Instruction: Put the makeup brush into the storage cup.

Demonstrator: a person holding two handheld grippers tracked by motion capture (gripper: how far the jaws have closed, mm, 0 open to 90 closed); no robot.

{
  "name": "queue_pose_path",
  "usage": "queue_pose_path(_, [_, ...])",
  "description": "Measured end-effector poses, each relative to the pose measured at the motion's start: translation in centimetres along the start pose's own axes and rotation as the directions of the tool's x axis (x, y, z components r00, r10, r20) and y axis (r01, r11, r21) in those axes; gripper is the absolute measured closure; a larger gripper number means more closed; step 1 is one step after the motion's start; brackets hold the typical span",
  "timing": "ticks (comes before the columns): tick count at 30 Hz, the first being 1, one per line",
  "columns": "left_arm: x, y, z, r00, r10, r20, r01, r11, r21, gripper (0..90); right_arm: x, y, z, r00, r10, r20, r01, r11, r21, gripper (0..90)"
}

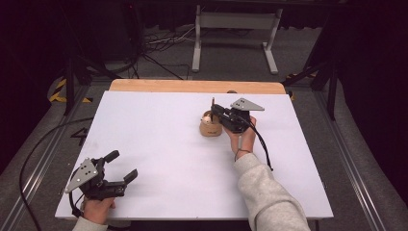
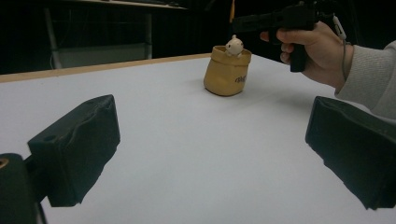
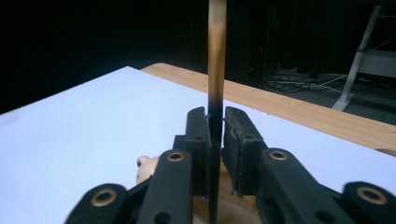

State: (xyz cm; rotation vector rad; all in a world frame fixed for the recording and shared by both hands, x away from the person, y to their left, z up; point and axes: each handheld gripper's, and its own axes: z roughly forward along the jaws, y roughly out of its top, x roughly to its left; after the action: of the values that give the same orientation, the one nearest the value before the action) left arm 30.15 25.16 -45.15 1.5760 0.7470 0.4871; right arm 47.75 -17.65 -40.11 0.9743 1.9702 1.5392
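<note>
The right gripper point(image 3: 215, 122), held in the person's right hand point(image 1: 244, 137), is clamped on a thin stick point(image 3: 216, 56) that stands upright between its two black jaws; the stick is pale wood at the top and dark lower down, and it could be a pencil or a brush, though the pictures do not settle which. This gripper hovers directly over a small tan pot point(image 2: 227, 71) that sits on the white table point(image 1: 159, 144), right of centre and toward the far edge. A small cream-coloured figure point(image 2: 234, 45) pokes up from the pot's mouth. The stick's lower end is hidden behind the jaws, so whether it is inside the pot cannot be told. The work in hand appears to be moving the stick in or out of the pot. To do it well, the stick should be kept vertical and travel straight along its own length, staying clear of the figure and the pot's rim, because a sideways pull could tip the light pot. The left gripper point(image 1: 121, 167) rests low near the table's front left corner, jaws spread wide and holding nothing, well apart from the pot; it could come over to steady the pot.
</note>
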Motion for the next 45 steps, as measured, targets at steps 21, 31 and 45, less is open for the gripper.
queue_pose_path(21, [-0.1,0.0,-0.1,1.0,0.0,0.002,0.0,1.0,0.001,3.9,1.1,2.6,-4.2,0.9964,-0.08,-0.03,0.079,0.997,-0.024,13.8])
queue_pose_path(31, [-0.2,0.0,-0.3,1.0,0.005,0.0,-0.005,1.0,0.001,3.8,1.5,3.4,-7.7,0.9891,-0.12,-0.085,0.116,0.992,-0.049,1.9])
queue_pose_path(45, [-0.1,0.0,-0.3,1.0,0.006,0.0,-0.006,1.0,0.005,3.8,0.6,2.5,-11.8,0.9739,-0.174,-0.146,0.168,0.984,-0.052,0.0])
